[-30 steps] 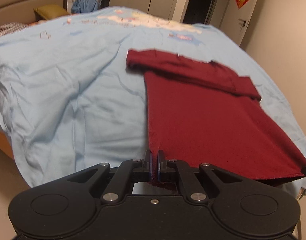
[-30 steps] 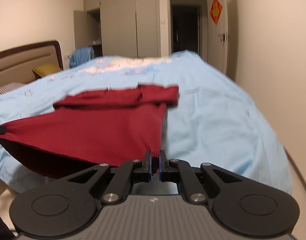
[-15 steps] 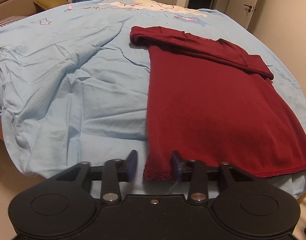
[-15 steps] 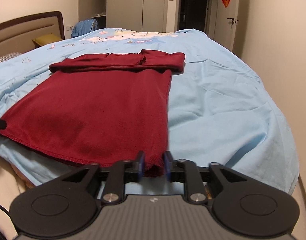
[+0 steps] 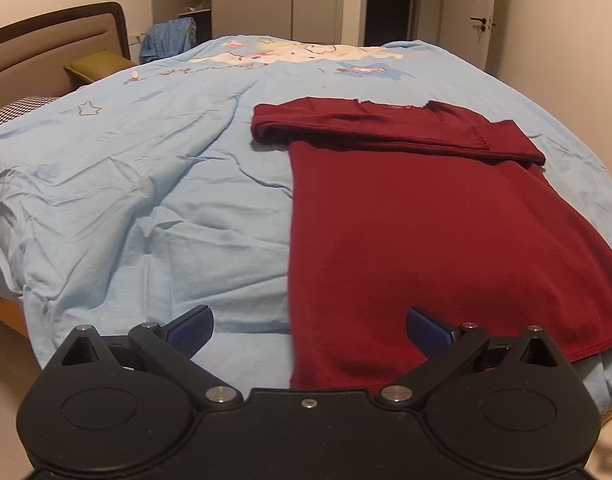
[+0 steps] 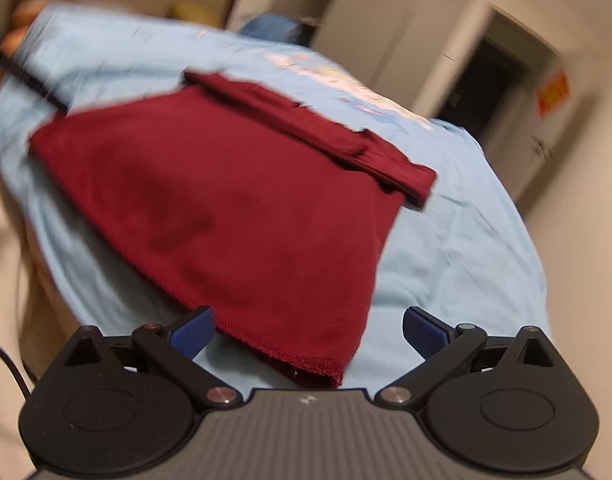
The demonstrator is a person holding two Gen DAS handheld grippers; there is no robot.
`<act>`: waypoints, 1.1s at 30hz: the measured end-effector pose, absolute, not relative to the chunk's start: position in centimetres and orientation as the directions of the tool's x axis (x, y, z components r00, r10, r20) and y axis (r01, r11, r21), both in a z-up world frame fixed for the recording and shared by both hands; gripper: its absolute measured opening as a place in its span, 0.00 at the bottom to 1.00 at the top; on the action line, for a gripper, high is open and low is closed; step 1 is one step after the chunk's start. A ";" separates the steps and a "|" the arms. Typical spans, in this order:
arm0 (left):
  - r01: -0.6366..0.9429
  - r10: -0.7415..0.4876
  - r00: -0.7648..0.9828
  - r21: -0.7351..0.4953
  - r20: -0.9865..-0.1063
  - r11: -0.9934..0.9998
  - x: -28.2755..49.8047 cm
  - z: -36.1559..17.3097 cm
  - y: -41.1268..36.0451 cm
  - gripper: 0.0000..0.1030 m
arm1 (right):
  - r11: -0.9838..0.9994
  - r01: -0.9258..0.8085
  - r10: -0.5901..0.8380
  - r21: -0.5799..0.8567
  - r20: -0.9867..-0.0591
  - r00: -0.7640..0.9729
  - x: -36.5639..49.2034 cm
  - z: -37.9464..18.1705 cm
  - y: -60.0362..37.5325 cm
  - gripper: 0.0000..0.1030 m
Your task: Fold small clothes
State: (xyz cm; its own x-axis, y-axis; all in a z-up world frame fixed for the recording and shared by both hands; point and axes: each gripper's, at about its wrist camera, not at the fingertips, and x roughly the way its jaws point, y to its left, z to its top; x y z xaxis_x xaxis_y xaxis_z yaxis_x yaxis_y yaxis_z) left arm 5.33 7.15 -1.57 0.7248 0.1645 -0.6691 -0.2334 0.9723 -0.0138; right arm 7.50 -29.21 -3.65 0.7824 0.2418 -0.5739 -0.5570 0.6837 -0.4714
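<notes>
A dark red shirt [image 5: 418, 232] lies flat on the light blue bed sheet [image 5: 146, 184], its sleeves folded across the far top end. Its hem hangs over the near edge of the bed. My left gripper [image 5: 308, 330] is open and empty, its jaws wide apart above the shirt's near left hem corner. The shirt also shows in the right wrist view [image 6: 234, 208], which is tilted and blurred. My right gripper [image 6: 308, 330] is open and empty over the near right hem corner.
A headboard [image 5: 54, 48] and an olive pillow [image 5: 96, 66] sit at the far left. Blue clothing [image 5: 168, 38] lies beyond the bed. Wardrobe doors [image 5: 314, 0] and a dark doorway [image 5: 390, 0] stand at the back. The floor [image 5: 2, 364] lies below the bed's near edge.
Both grippers let go of the shirt's hem corners and opened wide. The shirt dropped flat onto the bed. The right gripper has tilted and is moving.
</notes>
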 end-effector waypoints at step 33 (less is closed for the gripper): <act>0.176 -0.099 0.806 0.077 -0.584 0.981 5.2 -1.8 -0.8 0.99 | 0.819 -0.526 0.377 -0.229 -0.476 0.794 13.3 1.2 -28.6 0.07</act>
State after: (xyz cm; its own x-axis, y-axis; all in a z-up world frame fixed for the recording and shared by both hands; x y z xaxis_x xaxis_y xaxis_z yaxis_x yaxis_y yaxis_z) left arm 5.22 -0.79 -1.78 0.8056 -0.0989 -0.5842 0.1762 0.9814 0.0768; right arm 13.28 -28.60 1.18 0.7944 0.3774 -0.4759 -0.5261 0.8190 -0.2289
